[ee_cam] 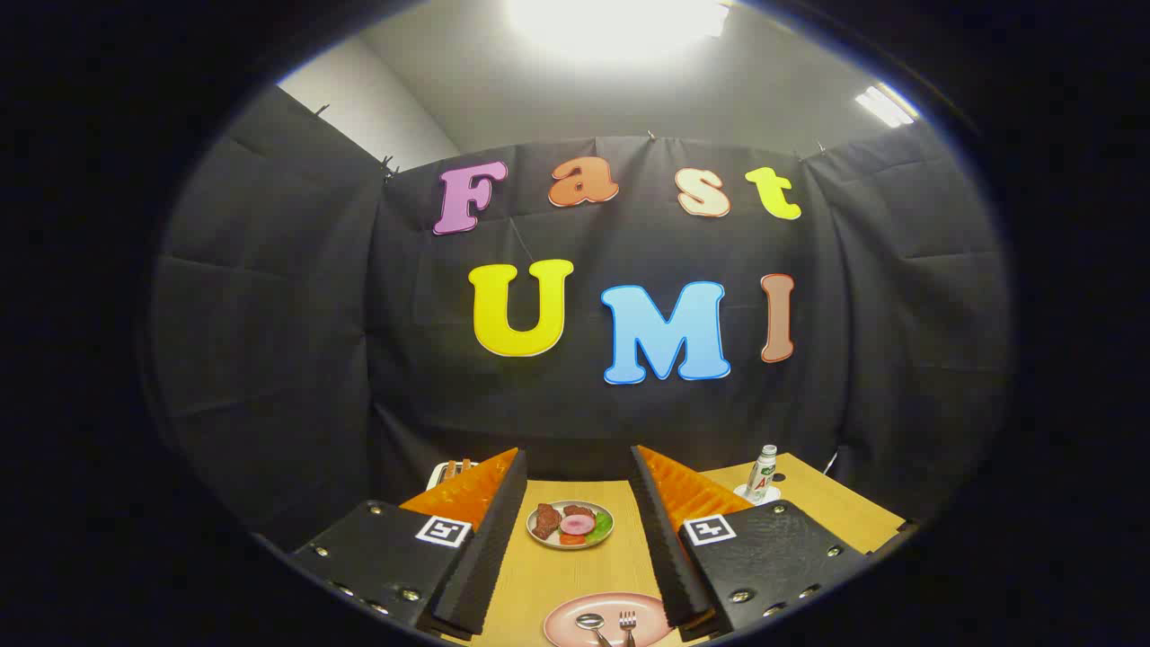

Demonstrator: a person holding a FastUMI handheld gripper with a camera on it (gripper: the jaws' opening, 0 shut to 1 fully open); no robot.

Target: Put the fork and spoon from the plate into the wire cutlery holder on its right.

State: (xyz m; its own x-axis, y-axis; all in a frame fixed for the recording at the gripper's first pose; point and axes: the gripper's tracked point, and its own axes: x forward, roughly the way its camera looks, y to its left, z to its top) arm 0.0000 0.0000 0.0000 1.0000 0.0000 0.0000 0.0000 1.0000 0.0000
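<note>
A pink plate (566, 618) lies on the wooden table between my fingers, at their near end. On it rest a metal spoon (590, 623) and, right of it, a metal fork (627, 621), both with heads pointing away from me. My gripper (577, 463) is open, held above the table, fingers wide apart with nothing between the pads. The left finger (485, 530) and right finger (669, 530) flank the plates and touch neither.
A second plate (551, 539) holding toy meat, a pink slice and greens sits farther ahead between the fingers. A small bottle (763, 474) stands beyond the right finger. A pale object (446, 471) peeks past the left finger. The wooden table (835, 508) reaches right.
</note>
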